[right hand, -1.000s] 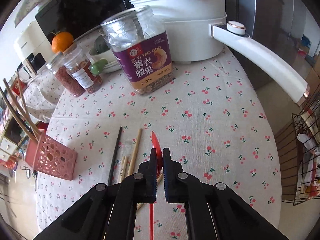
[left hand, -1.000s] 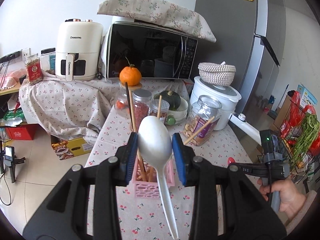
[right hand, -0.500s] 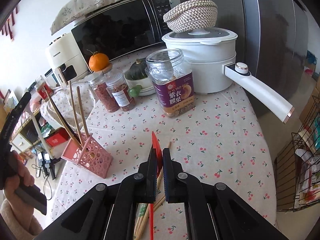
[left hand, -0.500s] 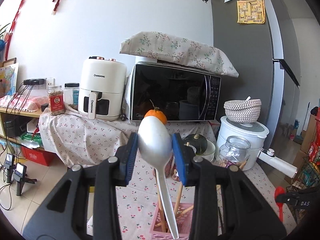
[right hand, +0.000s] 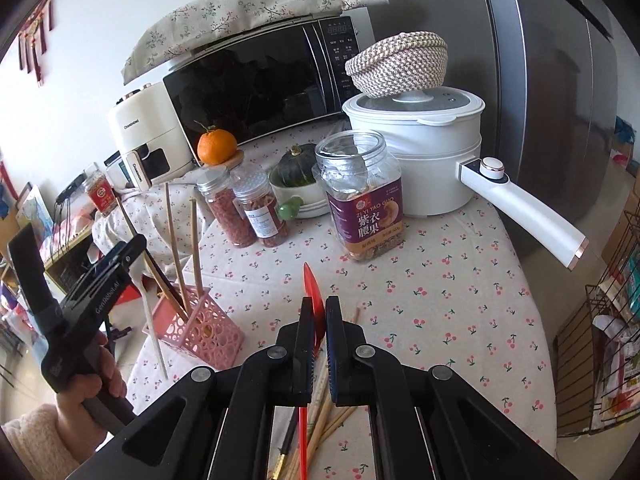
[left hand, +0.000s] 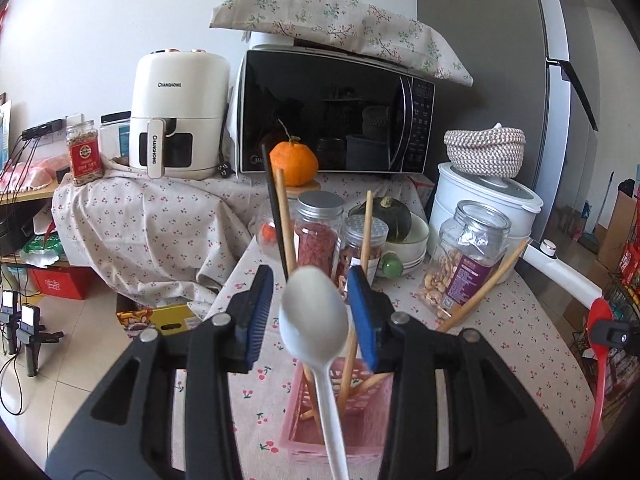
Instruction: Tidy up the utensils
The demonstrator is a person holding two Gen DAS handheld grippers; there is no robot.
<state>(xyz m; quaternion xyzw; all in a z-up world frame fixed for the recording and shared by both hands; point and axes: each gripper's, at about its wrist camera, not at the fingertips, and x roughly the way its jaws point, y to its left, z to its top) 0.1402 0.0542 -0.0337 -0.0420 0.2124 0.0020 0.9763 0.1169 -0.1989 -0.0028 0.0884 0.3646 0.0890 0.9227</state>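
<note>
**Fingers: left parting around white spoon, right clamped on red spoon**

Left wrist view: left gripper (left hand: 312, 316) fingers are opening, a gap showing on each side of the white spoon (left hand: 314, 320) bowl between them. Its handle runs down into the pink holder (left hand: 304, 424) on the bench (left hand: 520, 320), which holds several chopsticks (left hand: 286, 220). The holder's base is cut off by the frame.

Right wrist view: right gripper (right hand: 316, 320) fingers are pressed together on the red spoon (right hand: 312, 284), held edge-on. Loose chopsticks (right hand: 320, 420) lie partly hidden beneath.
</note>
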